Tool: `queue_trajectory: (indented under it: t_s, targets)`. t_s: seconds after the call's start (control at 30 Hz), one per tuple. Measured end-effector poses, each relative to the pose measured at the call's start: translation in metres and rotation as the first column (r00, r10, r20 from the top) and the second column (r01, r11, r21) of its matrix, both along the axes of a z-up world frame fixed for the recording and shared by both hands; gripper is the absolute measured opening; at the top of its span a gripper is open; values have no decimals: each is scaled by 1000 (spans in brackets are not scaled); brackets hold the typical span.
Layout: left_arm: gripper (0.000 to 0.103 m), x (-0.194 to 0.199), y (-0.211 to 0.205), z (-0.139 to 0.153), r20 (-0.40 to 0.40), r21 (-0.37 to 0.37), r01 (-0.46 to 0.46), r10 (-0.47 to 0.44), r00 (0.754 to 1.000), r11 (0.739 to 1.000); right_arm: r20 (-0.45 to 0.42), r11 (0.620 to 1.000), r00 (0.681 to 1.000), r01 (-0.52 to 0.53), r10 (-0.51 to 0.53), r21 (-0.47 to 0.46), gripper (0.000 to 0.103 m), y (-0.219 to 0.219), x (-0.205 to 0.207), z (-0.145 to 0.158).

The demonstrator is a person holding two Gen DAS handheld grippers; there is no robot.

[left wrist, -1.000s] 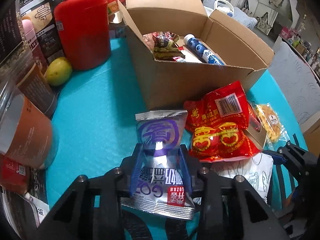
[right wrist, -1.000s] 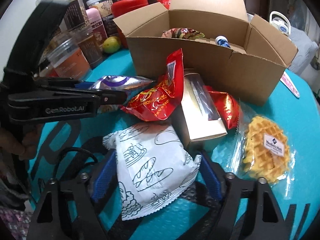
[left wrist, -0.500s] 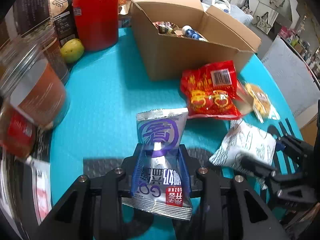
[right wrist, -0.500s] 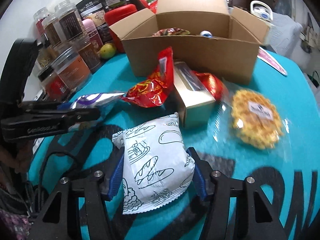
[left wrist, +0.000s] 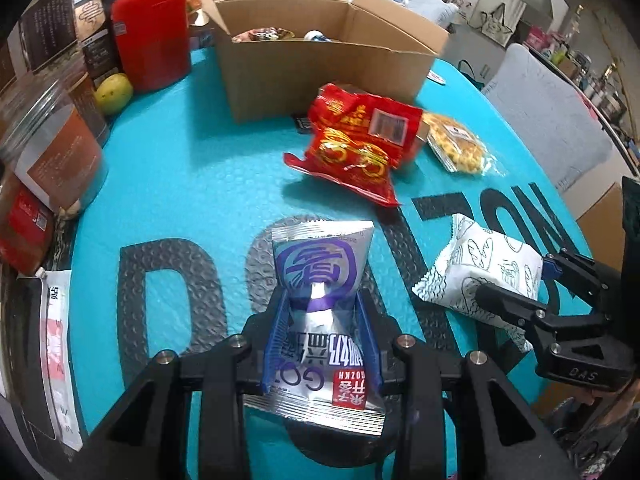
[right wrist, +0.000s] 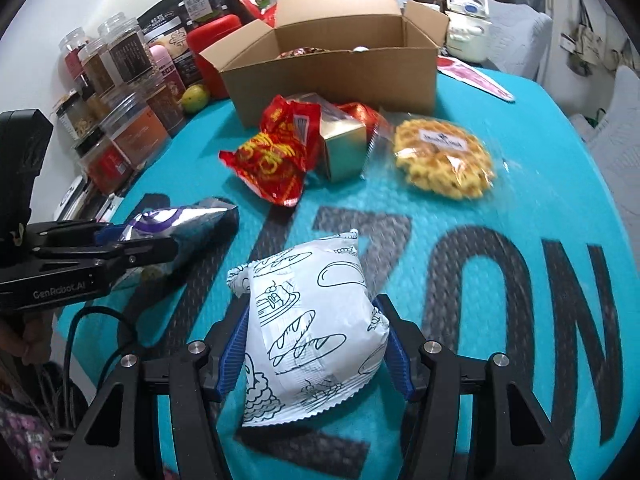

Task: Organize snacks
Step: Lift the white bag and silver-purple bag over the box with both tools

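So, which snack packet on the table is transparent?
The waffle packet, beside the gold box; its clear wrap shows the waffle, while the others are opaque.

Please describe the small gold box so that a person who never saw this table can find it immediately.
Find the open cardboard box at the far side of the teal table cover. In front of it lie loose snacks; the gold box stands between the red packet and the round waffle in clear wrap. It is the only stiff, shiny golden carton there.
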State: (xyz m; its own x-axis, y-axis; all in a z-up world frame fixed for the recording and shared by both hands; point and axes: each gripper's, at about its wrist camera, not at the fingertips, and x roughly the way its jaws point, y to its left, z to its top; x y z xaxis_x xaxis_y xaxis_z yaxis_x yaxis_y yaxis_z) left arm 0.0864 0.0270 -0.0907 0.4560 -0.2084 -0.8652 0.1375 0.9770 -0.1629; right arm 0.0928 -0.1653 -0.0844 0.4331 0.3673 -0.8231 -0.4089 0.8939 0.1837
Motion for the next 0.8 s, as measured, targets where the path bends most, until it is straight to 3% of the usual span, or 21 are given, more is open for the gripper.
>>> queue_trajectory:
  t_s: [0.17,0.27,0.4,0.53,0.57,0.67,0.8]
  targets:
    - [38,6,-13,-18,-54,94,19,-14,998,995,11,999,1000,-23,23,-38,65,5,-1,-3]
    - [40,3,-19,-17,-12,134,32,-30,999,991,0,997,999,-42,42,-65,71,11,3,-8]
    - [40,5,-18,-18,3,110,19,-19,1000,994,5,987,996,-93,94,-131,80,23,5,-16]
    - [40,5,-14,-18,22,86,13,-15,1000,996,28,975,992,-118,125,-186,81,33,5,-19]
    - [40,4,-12,-19,26,81,13,-15,1000,997,31,976,991,-120,128,-184,80,33,5,-19]
    - [37,3,-11,-19,32,60,1,-3,999,998,43,980,991,-117,126,-160,62,32,7,-16]
    - [36,0,-6,-17,18,14,-5,5,1000,1000,38,988,994,-98,103,-121,58,32,8,-15]
